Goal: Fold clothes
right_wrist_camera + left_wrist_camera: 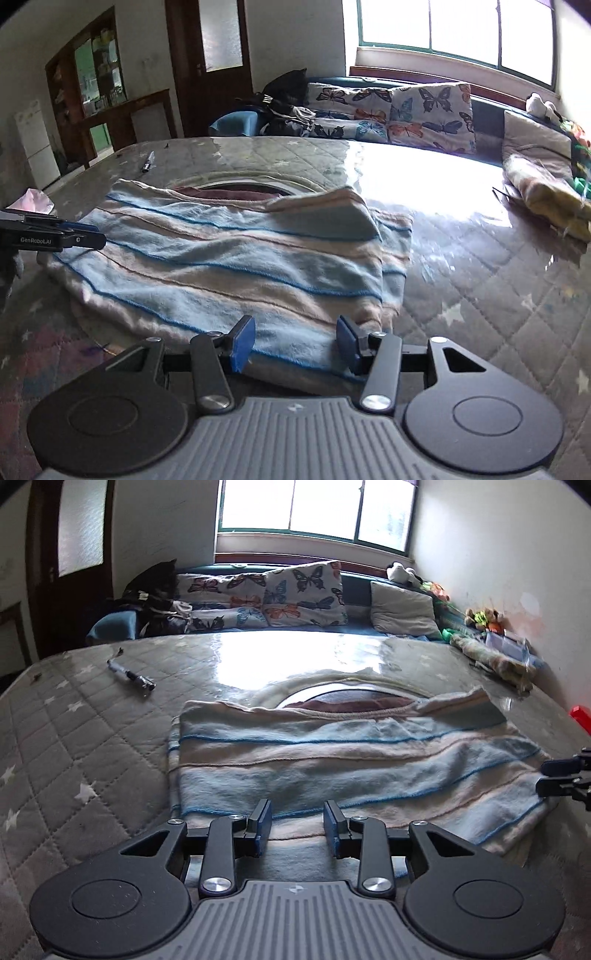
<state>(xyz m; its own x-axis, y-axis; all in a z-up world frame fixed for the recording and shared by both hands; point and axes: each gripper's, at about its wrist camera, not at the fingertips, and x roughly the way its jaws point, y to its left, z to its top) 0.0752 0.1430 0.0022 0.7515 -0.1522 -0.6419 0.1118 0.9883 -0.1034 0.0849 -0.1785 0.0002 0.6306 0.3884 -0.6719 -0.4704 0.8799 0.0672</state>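
A striped sweater (332, 760) in pale blue, cream and beige lies flat on a quilted grey surface with white stars (74, 738). Its neckline (343, 703) faces away, and one sleeve (325, 214) is folded over the body. My left gripper (297, 825) stands open at the sweater's near hem with nothing between its fingers. My right gripper (295, 343) is also open, and the near hem of the sweater (221, 258) runs between its blue pads (242, 343) without being pinched. Each gripper shows in the other's view: the right gripper (554, 777) and the left gripper (85, 236).
A pen (131, 675) lies far left on the quilt. Butterfly pillows (280, 594) and a grey pillow (402, 609) line the far edge under the window. Folded cloth (546, 195) and plush toys (484, 618) sit at the right wall. A door (207, 62) and a cabinet (96, 81) stand at the far left.
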